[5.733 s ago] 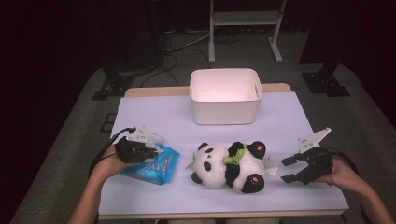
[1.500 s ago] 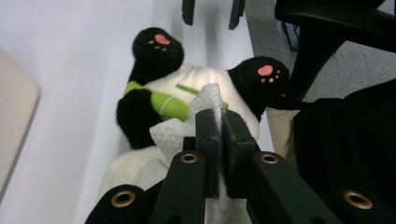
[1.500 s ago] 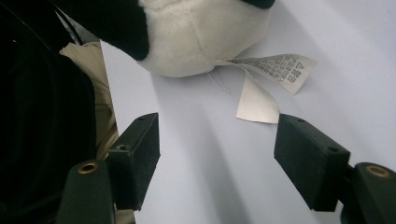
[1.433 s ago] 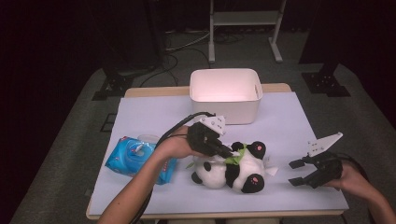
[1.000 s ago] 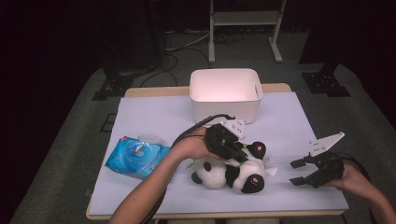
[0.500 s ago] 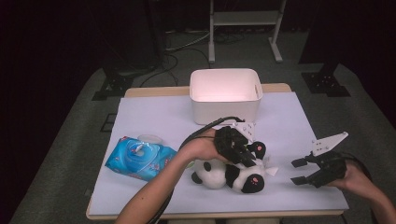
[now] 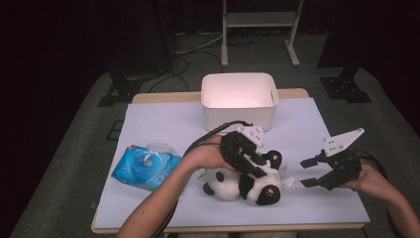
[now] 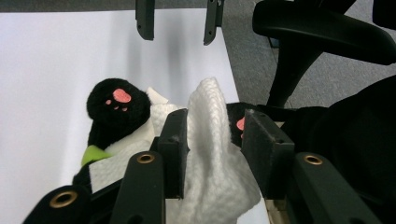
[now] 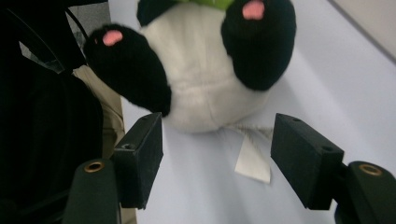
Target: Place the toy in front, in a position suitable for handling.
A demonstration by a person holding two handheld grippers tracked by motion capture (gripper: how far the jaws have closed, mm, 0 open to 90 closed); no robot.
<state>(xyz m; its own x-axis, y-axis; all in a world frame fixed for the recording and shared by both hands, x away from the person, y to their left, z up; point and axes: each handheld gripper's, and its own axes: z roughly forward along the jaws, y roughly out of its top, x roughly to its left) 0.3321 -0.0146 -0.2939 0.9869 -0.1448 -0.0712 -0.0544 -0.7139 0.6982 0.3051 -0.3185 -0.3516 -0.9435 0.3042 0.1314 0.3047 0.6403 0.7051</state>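
Your left gripper (image 7: 257,163) has come over from the blue crinkly pack of wipes (image 7: 146,167) to the soft black-and-white toy panda (image 7: 245,181), which lies on the white table cover (image 7: 163,124) in front of the white plastic bin (image 7: 238,99). Its jaws have just been opening, and a fold of the panda's white fur sits between them, loose on one side. It looks like you are setting up a grab. Your left arm reaches across the table, pointing down. Your right gripper (image 7: 311,172) hangs just beside the panda, jaws spread wide, holding nothing.
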